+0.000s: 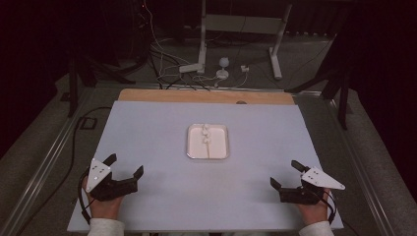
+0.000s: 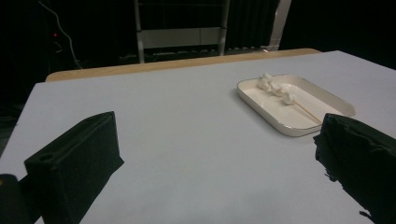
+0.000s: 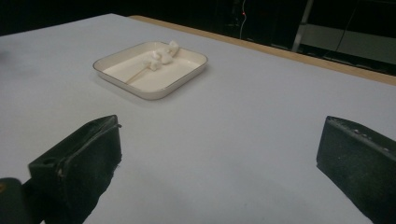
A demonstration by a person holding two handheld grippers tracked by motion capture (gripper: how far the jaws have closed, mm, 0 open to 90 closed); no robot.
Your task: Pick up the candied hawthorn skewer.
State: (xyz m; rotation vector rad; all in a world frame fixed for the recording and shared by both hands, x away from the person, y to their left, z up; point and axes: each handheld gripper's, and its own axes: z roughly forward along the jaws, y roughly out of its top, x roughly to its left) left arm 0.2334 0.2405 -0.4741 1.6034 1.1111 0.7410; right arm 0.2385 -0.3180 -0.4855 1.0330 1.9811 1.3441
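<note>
The table [image 1: 162, 196] top is a pale blue-grey with no pattern, and its far edge is light brown wood. The tray [image 1: 192, 147] is cream white with a thin darker line round its rim. The lumps [image 1: 206, 134] in it are white, on a pale tan stick [image 1: 209, 150]. Both grippers, left [image 1: 125, 164] and right [image 1: 286, 174], are black with light grey plates; the left plate seems to have small white dots. The sleeves [image 1: 105, 228] are white.

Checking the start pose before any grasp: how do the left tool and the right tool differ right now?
The left black two-jaw tool rests at the near-left of the pale grey table, the right black two-jaw tool at the near-right. The left one angles up and rightward, the right one up and leftward, both towards the cream square tray. Shared: jaws spread wide, nothing held, grey plate on top.
</note>
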